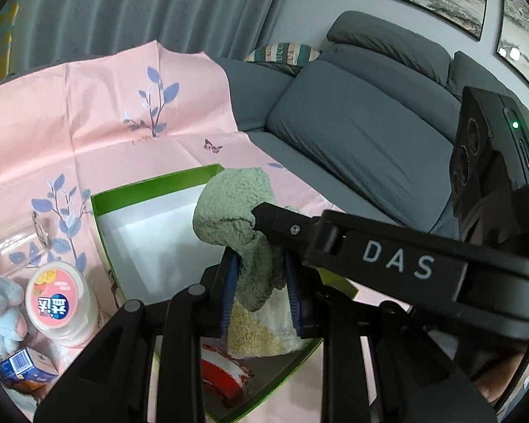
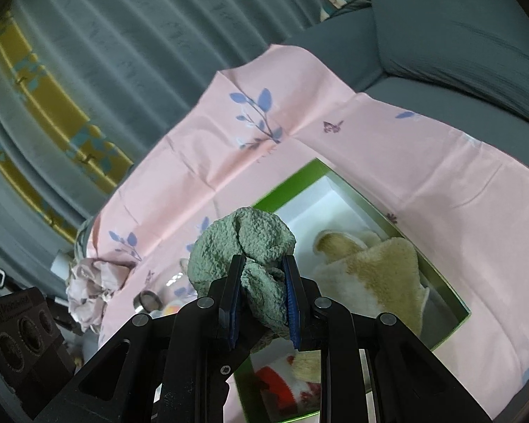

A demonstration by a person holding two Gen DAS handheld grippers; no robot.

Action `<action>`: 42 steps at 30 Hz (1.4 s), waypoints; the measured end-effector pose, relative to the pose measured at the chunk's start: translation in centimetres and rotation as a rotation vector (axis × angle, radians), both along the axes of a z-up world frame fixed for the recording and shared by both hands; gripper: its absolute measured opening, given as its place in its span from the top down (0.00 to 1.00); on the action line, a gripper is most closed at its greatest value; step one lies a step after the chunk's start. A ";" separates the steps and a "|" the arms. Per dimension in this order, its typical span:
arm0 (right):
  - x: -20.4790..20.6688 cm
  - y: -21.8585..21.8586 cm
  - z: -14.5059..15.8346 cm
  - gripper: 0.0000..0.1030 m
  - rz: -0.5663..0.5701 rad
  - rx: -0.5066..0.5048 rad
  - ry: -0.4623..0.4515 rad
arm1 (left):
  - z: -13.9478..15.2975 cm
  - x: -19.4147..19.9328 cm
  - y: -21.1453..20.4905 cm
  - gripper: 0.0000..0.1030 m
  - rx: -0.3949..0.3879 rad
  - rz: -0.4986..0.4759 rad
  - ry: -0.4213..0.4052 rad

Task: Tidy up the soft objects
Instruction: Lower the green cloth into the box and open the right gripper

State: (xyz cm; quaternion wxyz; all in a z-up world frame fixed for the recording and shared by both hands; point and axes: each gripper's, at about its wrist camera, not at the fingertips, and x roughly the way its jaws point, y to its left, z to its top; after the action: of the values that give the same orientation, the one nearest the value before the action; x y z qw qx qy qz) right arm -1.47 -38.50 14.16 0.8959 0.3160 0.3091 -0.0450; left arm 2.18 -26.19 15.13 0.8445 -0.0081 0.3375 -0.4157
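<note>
both grippers, the left gripper point(image 1: 261, 282) and right gripper point(image 2: 261, 292), pinch the bunched green cloth point(image 1: 236, 204) above the green box point(image 1: 98, 211). best lower it evenly onto the bare white floor beside the cream towel point(image 2: 381, 275), then release together.

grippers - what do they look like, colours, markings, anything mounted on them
Both the left gripper and the right gripper are matte black plastic with angular linkage arms joined by round silver-grey pivot pins. Their fingers carry ribbed blue pads. In the left wrist view the right gripper bears white letters "DAS" and a black camera block with round lenses and a green light.
</note>
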 end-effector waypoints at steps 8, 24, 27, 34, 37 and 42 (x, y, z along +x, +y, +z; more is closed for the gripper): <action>0.7 -0.9 -1.1 0.77 -0.023 0.020 0.065 | -1.3 1.0 -0.5 0.78 0.000 0.005 0.080; 0.7 -2.4 -2.5 0.77 -0.084 0.046 0.142 | -2.9 1.6 -1.8 0.73 0.036 0.003 0.156; 0.6 -2.4 -2.4 0.77 -0.090 0.039 0.134 | -3.1 1.8 -1.7 0.66 0.029 0.010 0.168; 0.3 -2.4 -1.7 0.68 -0.086 0.030 0.105 | -2.5 1.6 -1.0 0.41 0.020 0.024 0.148; -0.1 -2.4 -1.0 0.50 -0.091 0.019 0.082 | -2.0 1.3 -0.5 0.32 0.027 0.051 0.129; -1.3 -2.2 0.6 0.23 -0.072 0.023 -0.010 | -0.5 0.3 0.9 0.16 0.035 0.094 0.082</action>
State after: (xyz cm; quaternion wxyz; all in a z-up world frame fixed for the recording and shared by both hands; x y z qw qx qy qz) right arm -2.74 -40.67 14.78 0.8915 0.3373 0.2936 -0.0722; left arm 2.49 -25.33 14.59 0.8486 -0.0263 0.3782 -0.3689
